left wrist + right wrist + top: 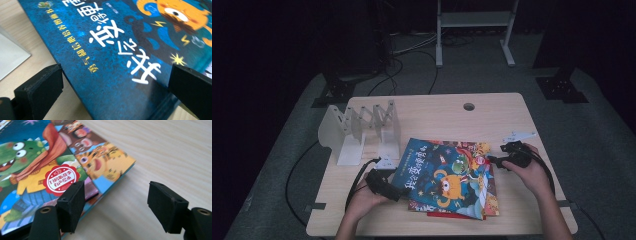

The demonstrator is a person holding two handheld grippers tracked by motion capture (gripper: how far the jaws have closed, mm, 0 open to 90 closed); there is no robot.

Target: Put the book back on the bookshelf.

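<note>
Two grippers flank the stack of picture books [447,180] near the table's [492,112] front edge. The left gripper [384,185] gapes around the top book's corner; the right gripper [507,159] is open, empty. Probably lifting it toward the white rack [362,130]; the left must close.

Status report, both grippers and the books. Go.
Left gripper open, jaws straddling the blue book at its left edge. Right gripper open at the stack's right corner, nothing gripped. White book rack stands apart, behind left.

My view: a dim lab recording space.
Black stands [557,80], floor cables [412,47] and a white frame [474,30] ring my wooden table [492,112].
</note>
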